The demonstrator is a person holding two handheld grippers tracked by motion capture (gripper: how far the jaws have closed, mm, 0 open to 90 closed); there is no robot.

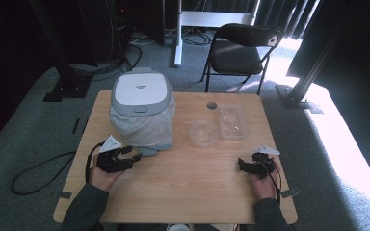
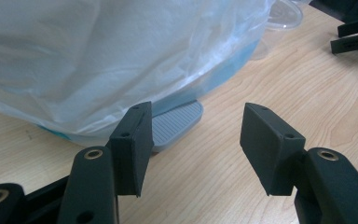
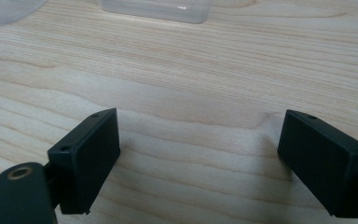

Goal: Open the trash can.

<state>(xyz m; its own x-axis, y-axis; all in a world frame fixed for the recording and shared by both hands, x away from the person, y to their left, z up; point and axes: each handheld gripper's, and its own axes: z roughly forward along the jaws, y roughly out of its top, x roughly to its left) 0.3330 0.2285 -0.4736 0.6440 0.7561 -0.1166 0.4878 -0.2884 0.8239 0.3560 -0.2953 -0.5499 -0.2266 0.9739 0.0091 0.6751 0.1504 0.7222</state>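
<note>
A small pedal bin with a white and grey lid and a clear plastic liner stands at the table's back left. Its grey foot pedal sticks out at the base. My left gripper rests open on the table just in front of the bin; in the left gripper view its jaws frame the pedal with nothing between them. My right gripper lies open at the front right of the table, with bare wood between its jaws in the right gripper view.
A clear round lid or bowl and a clear rectangular container sit at mid-right of the wooden table. A small dark disc lies near the far edge. A black chair stands beyond the table.
</note>
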